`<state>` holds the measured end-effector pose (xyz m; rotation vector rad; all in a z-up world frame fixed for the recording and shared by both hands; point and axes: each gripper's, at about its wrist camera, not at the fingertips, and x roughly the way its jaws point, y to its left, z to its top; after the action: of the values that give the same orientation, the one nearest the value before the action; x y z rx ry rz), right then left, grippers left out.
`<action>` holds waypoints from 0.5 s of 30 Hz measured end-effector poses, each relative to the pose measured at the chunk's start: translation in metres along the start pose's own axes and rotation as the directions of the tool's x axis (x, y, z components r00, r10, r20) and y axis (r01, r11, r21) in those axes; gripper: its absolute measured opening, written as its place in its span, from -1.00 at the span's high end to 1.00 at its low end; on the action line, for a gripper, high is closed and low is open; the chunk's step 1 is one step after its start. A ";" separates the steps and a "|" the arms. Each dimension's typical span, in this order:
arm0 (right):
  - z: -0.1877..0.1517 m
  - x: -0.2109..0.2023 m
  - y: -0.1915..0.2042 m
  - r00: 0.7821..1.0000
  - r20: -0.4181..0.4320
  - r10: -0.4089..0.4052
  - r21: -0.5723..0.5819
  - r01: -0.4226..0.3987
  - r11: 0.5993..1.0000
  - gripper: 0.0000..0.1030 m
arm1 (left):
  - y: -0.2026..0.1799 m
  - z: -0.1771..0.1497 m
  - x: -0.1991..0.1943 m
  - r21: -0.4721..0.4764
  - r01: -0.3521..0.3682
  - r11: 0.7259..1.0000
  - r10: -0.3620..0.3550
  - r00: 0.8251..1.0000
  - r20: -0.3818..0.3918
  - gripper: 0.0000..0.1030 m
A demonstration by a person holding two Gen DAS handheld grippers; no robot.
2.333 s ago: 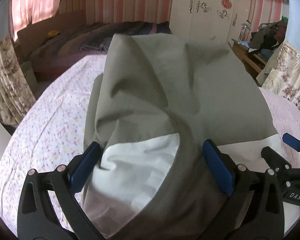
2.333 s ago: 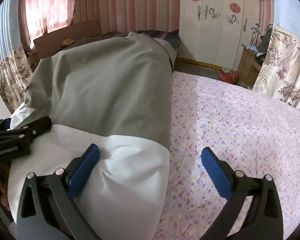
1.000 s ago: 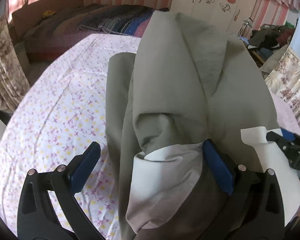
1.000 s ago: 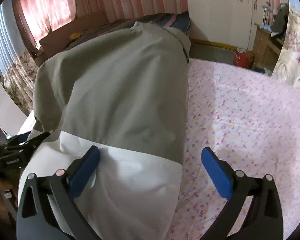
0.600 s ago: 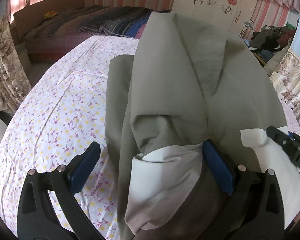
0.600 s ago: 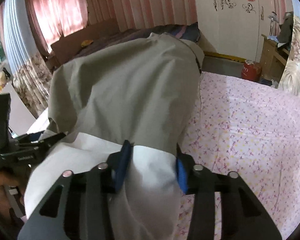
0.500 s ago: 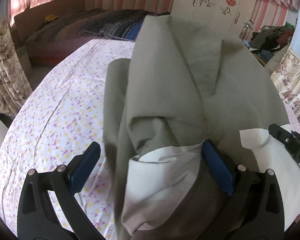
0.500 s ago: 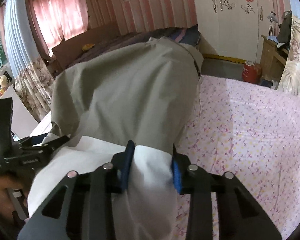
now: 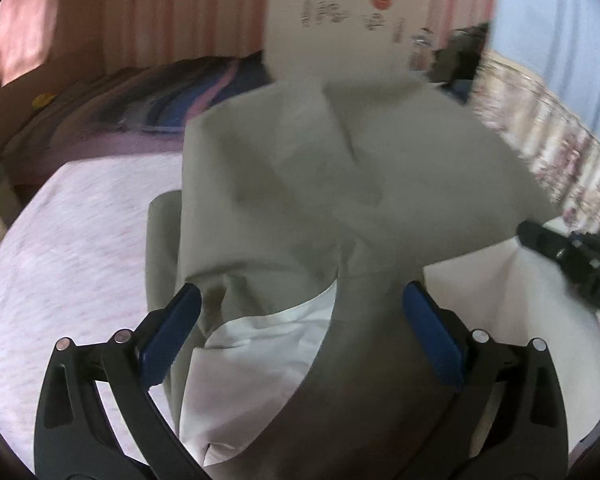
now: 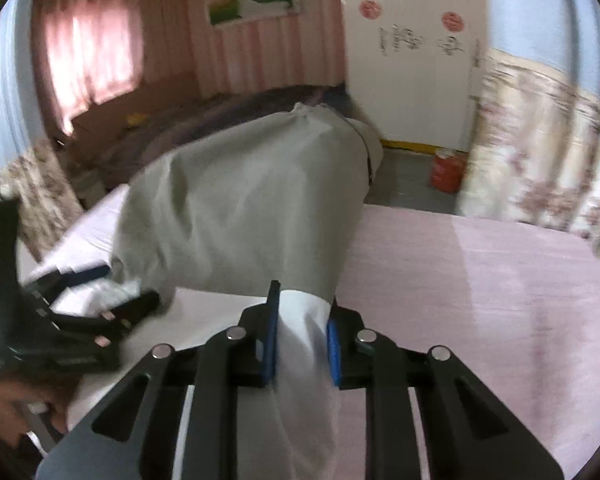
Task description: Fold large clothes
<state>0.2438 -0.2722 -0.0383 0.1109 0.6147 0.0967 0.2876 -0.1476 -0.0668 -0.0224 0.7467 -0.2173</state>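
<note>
A large grey garment with a white hem (image 9: 340,184) lies along the pink flowered bed sheet (image 9: 68,240). My left gripper (image 9: 300,332) is open, its blue pads wide apart on either side of a bunched fold of grey and white cloth. My right gripper (image 10: 302,340) is shut on the white hem of the garment (image 10: 244,204) and holds it pinched between the blue pads. The right gripper also shows at the right edge of the left wrist view (image 9: 572,260), and the left gripper shows at the left of the right wrist view (image 10: 72,320).
The bed sheet (image 10: 500,300) spreads to the right of the garment. A second bed with dark bedding (image 9: 140,96), a white wardrobe (image 10: 412,52), flowered curtains (image 10: 540,152) and a red container on the floor (image 10: 446,170) stand beyond.
My right gripper has closed on the white hem, from wide open a second ago. Both views have tilted upward and are blurred by motion. The left jaws stay wide apart.
</note>
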 end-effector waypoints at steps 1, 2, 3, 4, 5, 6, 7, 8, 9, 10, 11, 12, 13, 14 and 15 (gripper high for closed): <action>-0.004 -0.001 -0.018 0.999 -0.013 -0.046 -0.014 0.046 0.999 0.67 | -0.021 0.002 0.007 0.005 0.015 1.000 -0.015 1.000 0.004 -0.94; -0.007 -0.004 -0.032 0.997 -0.013 -0.076 -0.012 0.075 0.997 0.68 | -0.032 0.005 0.012 0.000 0.024 1.000 -0.024 1.000 0.010 -0.94; -0.010 -0.006 -0.043 0.995 -0.018 -0.096 -0.013 0.096 0.995 0.68 | -0.046 0.007 0.017 -0.010 0.033 0.999 -0.033 0.999 0.023 -0.94; -0.014 -0.009 -0.053 0.993 -0.020 -0.121 -0.019 0.120 0.993 0.69 | -0.062 0.009 0.021 -0.013 0.034 0.999 -0.033 0.999 0.035 -0.94; -0.017 -0.012 -0.060 0.989 -0.013 -0.149 -0.022 0.149 0.989 0.71 | -0.069 0.010 0.023 -0.010 0.028 1.000 -0.027 0.999 0.040 -0.94; -0.018 -0.015 -0.061 0.987 -0.007 -0.161 -0.027 0.161 0.987 0.73 | -0.077 0.010 0.025 -0.007 0.022 1.000 -0.021 0.999 0.047 -0.94; -0.019 -0.017 -0.062 0.986 -0.004 -0.164 -0.029 0.164 0.986 0.73 | -0.085 0.008 0.024 0.005 0.019 1.000 -0.019 0.999 0.049 -0.94; -0.022 -0.021 -0.063 0.987 0.004 -0.163 -0.025 0.163 0.986 0.73 | -0.087 0.007 0.024 0.014 0.014 1.000 -0.015 0.999 0.048 -0.94; -0.023 -0.026 -0.062 0.988 0.021 -0.155 -0.016 0.156 0.988 0.73 | -0.086 0.006 0.022 0.012 0.004 1.000 -0.005 0.999 0.051 -0.94; -0.022 -0.030 -0.060 0.989 0.033 -0.146 -0.014 0.147 0.989 0.73 | -0.079 0.005 0.018 -0.015 0.012 1.000 -0.011 0.999 0.051 -0.94; -0.022 -0.034 -0.058 0.989 0.042 -0.142 -0.008 0.143 0.990 0.68 | -0.074 0.007 0.016 -0.040 0.027 0.999 -0.025 0.999 0.046 -0.94; -0.021 -0.042 -0.054 0.990 0.059 -0.125 0.010 0.125 0.992 0.63 | -0.066 0.004 0.010 -0.059 0.043 0.997 -0.041 0.998 0.044 -0.94; -0.024 -0.048 -0.054 0.992 0.078 -0.103 0.025 0.101 0.995 0.30 | -0.060 0.002 0.002 -0.071 0.045 0.996 -0.042 0.998 0.049 -0.94; -0.024 -0.058 -0.049 0.992 0.105 -0.073 0.038 0.069 0.997 -0.28 | -0.050 -0.004 -0.013 -0.075 0.031 0.997 -0.026 0.997 0.074 -0.94; -0.023 -0.066 -0.046 0.991 0.121 -0.058 0.042 0.053 0.998 -0.55 | -0.043 -0.009 -0.026 -0.072 0.015 0.997 -0.008 0.995 0.096 -0.94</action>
<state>0.1790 -0.3240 -0.0255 0.1365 0.4970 0.0239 0.2545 -0.1832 -0.0517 -0.1053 0.6590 -0.1984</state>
